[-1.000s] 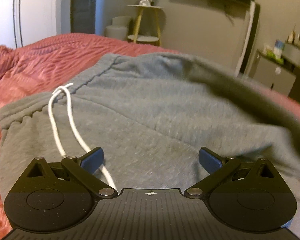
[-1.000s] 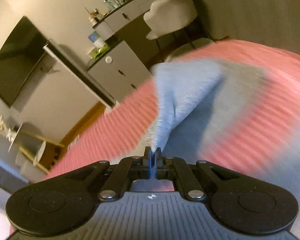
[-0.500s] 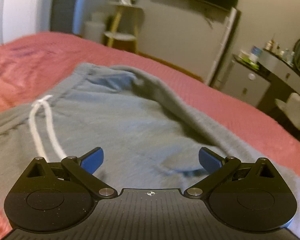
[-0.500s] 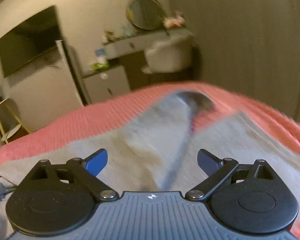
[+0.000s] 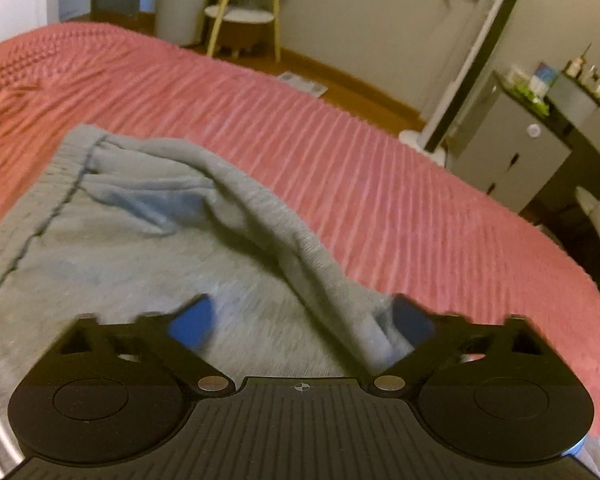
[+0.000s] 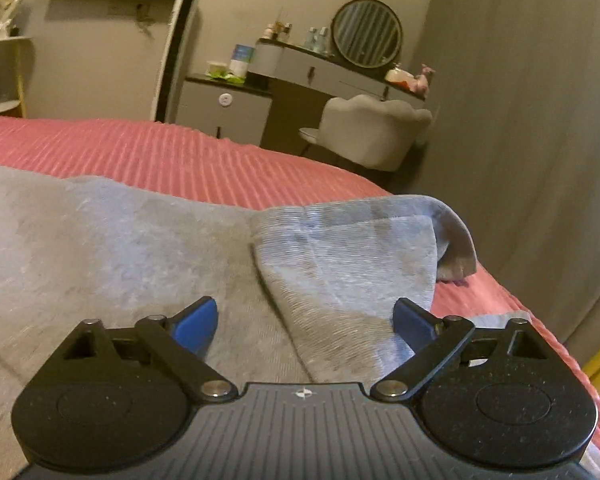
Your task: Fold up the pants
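Grey sweatpants [image 5: 132, 248] lie on a pink ribbed bedspread [image 5: 340, 152]. In the left wrist view the waistband is at the far left and a raised fold ridge [image 5: 300, 256] runs toward my right fingertip. My left gripper [image 5: 302, 326] is open and empty, low over the fabric. In the right wrist view a folded-over pant leg with a ribbed cuff [image 6: 364, 240] lies on the rest of the pants [image 6: 100, 248]. My right gripper [image 6: 304, 322] is open and empty just above that leg.
The bed's edge [image 6: 512, 300] is close on the right in the right wrist view, beside a grey curtain. A vanity with round mirror [image 6: 366, 32], a padded chair [image 6: 374, 136], a small cabinet [image 5: 512, 152] and a side table [image 5: 240, 24] stand beyond the bed.
My right gripper was shut on the pant leg a second ago; it has let go, opened, and the leg now lies folded over. My left gripper has swung right along the pants.
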Motion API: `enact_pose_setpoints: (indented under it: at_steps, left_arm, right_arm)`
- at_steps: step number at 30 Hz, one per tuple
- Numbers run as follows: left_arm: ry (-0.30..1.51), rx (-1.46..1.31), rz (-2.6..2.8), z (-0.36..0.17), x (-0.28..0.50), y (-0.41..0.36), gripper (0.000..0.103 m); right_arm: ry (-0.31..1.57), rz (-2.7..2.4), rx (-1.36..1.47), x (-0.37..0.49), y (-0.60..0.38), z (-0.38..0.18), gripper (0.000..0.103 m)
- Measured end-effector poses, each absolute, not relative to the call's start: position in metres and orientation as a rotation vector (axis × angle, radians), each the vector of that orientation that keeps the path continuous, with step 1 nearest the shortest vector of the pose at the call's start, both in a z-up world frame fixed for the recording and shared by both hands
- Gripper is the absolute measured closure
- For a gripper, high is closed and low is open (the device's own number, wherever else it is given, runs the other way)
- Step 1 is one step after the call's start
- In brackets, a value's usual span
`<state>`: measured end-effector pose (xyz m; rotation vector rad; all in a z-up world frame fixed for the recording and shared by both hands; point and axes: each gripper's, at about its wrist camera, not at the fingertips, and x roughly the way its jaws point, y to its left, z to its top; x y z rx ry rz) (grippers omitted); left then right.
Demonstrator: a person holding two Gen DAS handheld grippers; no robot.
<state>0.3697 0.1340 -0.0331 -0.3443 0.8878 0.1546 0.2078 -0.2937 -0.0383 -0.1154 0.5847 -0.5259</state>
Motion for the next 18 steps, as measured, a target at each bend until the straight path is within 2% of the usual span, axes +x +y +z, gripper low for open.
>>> enact_pose_setpoints:
  at_steps: [1,2,3,4,5,6,7,8,14,18]
  left_arm:
    - [0.911,-0.341,0.149,-0.037,0.373,0.134,0.036]
    - [0.944,-0.347,0.140,-0.043,0.379,0.133,0.040]
    - [0.949,-0.353,0.143,-0.045,0.381,0.131,0.040]
    - [0.941,-0.347,0.146,-0.046,0.381,0.130,0.043]
    - [0.930,-0.335,0.131,-0.045,0.381,0.129,0.058]
    - [0.926,-0.332,0.103,-0.044,0.381,0.128,0.085]
    - [0.932,-0.344,0.077,-0.042,0.379,0.129,0.092]
    - [0.932,-0.363,0.069,-0.040,0.375,0.132,0.093]
    - [0.832,-0.380,-0.004,0.003,0.322,0.150,0.095]
    - [0.743,-0.400,-0.061,0.037,0.258,0.173,0.095]
  right_arm:
    - [0.588,-0.528,-0.110,0.211,-0.297,-0.040,0.022]
    - [0.592,-0.527,-0.108,0.213,-0.299,-0.040,0.032]
    - [0.602,-0.530,-0.101,0.216,-0.301,-0.043,0.043]
    - [0.609,-0.528,-0.081,0.218,-0.303,-0.047,0.047]
    - [0.614,-0.529,-0.054,0.218,-0.307,-0.048,0.056]
    - [0.612,-0.531,-0.030,0.215,-0.310,-0.048,0.071]
    - [0.606,-0.538,-0.004,0.213,-0.314,-0.047,0.081]
    - [0.597,-0.543,0.025,0.211,-0.319,-0.045,0.094]
    - [0.499,-0.537,0.328,0.170,-0.359,-0.019,0.096]
    - [0.346,-0.557,0.611,0.098,-0.395,0.018,0.097]
